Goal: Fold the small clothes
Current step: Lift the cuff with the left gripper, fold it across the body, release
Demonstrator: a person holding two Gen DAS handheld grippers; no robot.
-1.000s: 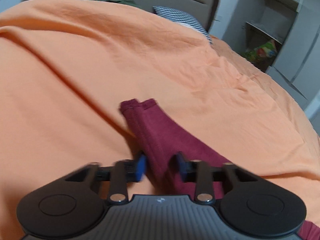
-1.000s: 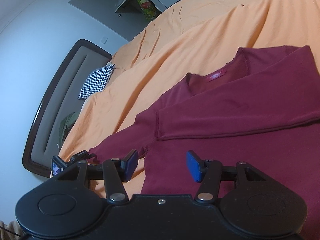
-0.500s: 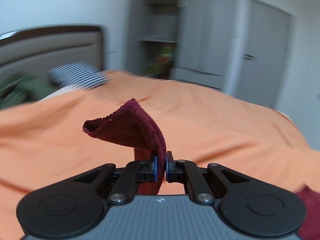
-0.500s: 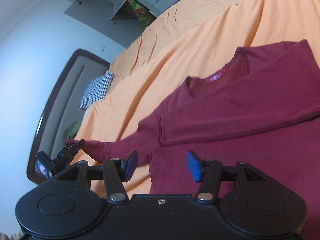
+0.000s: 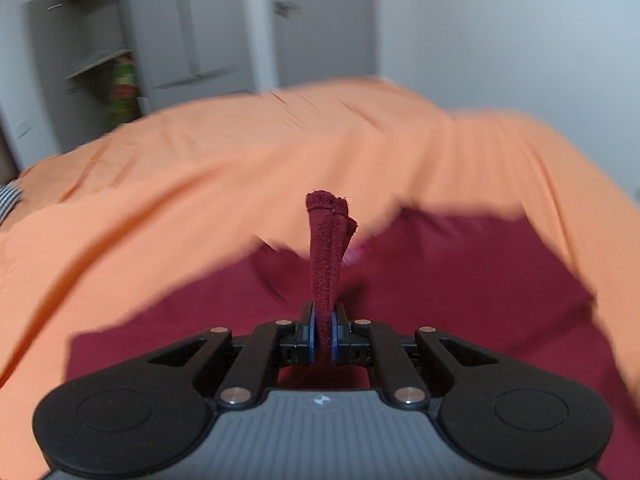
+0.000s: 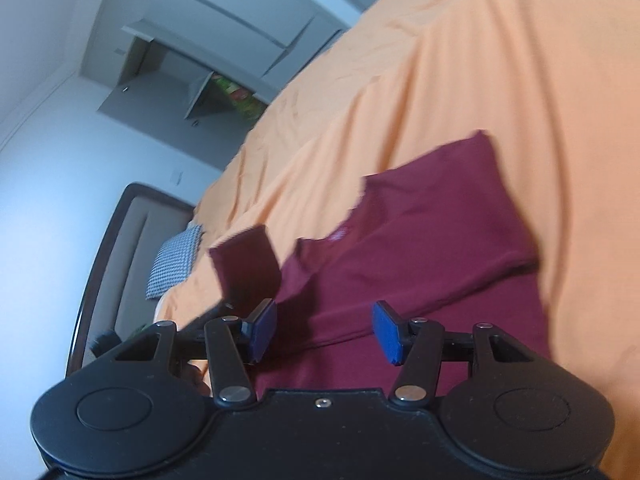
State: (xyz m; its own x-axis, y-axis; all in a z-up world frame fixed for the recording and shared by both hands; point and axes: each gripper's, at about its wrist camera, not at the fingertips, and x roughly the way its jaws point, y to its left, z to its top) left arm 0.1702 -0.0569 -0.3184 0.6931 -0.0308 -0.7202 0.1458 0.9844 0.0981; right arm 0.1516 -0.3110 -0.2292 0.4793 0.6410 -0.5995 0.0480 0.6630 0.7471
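One maroon sweater (image 6: 432, 248), on one orange-covered bed (image 6: 500, 80): its sleeve cuff (image 5: 328, 240) is being clenched (raised) by the left gripper (image 5: 323, 334). The right gripper (image 6: 325, 330) is being held released above the sweater.

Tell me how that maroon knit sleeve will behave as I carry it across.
The maroon knit sleeve is probably floppy: its cuff folds over itself past the shut left gripper. It likely drags little, since only thin fabric trails back to the maroon sweater body. Slipping seems unlikely, as the knit looks textured.
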